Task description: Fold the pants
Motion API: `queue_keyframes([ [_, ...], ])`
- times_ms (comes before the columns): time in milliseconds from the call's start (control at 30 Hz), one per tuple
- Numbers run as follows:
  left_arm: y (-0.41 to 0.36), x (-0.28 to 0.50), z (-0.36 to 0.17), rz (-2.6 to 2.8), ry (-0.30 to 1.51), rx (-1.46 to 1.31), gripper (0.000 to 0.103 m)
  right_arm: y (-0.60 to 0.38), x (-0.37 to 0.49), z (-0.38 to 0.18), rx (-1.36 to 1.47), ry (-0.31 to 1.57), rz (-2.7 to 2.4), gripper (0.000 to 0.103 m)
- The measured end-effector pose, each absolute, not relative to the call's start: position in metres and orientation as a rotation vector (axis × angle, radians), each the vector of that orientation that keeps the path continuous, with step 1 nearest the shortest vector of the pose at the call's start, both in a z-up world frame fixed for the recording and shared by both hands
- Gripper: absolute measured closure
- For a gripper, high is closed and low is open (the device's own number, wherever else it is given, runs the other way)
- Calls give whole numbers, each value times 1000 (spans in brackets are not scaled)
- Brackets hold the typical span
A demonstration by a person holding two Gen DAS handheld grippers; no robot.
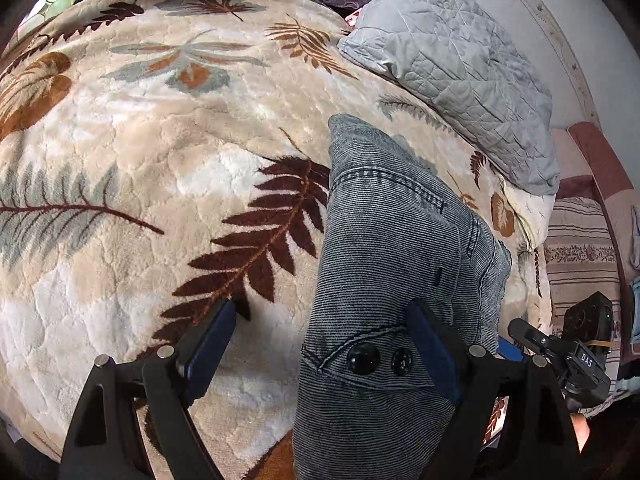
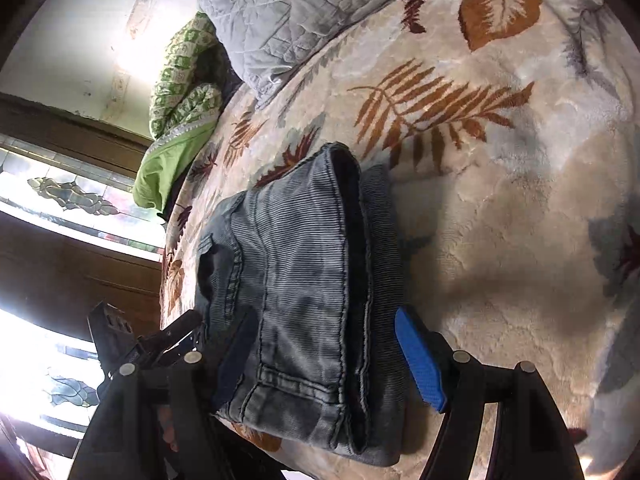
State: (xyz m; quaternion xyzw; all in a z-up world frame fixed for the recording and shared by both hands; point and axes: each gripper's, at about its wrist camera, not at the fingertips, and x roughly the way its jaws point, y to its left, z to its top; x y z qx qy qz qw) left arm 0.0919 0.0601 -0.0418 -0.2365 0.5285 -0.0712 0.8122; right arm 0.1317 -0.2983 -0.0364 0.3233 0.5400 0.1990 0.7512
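Grey-blue corduroy pants (image 1: pixel 384 264) lie folded into a compact bundle on a cream blanket with a leaf print (image 1: pixel 160 140). Two black buttons (image 1: pixel 363 358) show at the near end. My left gripper (image 1: pixel 320 344) is open, its right finger over the pants, its left finger over the blanket. In the right wrist view the folded pants (image 2: pixel 296 280) lie between the wide-open fingers of my right gripper (image 2: pixel 324 356). The blue pad (image 2: pixel 420 364) stands at the pants' right edge. The right gripper also shows in the left wrist view (image 1: pixel 560 344).
A grey quilted pillow (image 1: pixel 452 68) lies at the back of the bed near the wall. A green patterned cloth (image 2: pixel 180 92) is bunched at the bed's far edge. A striped cloth (image 1: pixel 580 256) lies off the bed's right side. A stained-glass window (image 2: pixel 68 200) is at left.
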Motion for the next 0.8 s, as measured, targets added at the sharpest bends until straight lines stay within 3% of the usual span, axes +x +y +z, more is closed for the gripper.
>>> queue_keyframes([
  [133,48,97,-41,-152,1126,-441,17,-290,140,-49,679,1211,425,29],
  [200,42,100,-40,-179,1126,-406,37,-285,142,-47,655,1210,426,28],
  [233,38,101,-40,-200,1126,-395,53,-282,142,-46,630,1213,429,33],
  [267,34,100,-37,-195,1118,-367,56,-276,142,-44,586,1223,431,46],
  [367,21,96,-30,-175,1077,-250,67,-269,137,-36,490,1220,391,71],
  [467,16,95,-23,-179,1054,-185,73,-266,126,-24,422,1189,359,78],
  [567,14,97,-18,-183,1042,-136,73,-257,113,-15,365,1182,355,78],
  [633,12,101,-26,-182,1073,-107,66,-256,109,-20,337,1181,331,78],
  [667,13,101,-28,-165,1072,-109,61,-259,112,-30,348,1206,313,64],
  [733,17,92,-25,-154,1050,-119,50,-272,117,-41,462,1229,323,56],
  [767,20,87,-21,-145,1043,-136,41,-277,117,-39,492,1223,328,45],
  [800,24,82,-16,-138,1039,-160,39,-280,116,-32,491,1207,317,39],
])
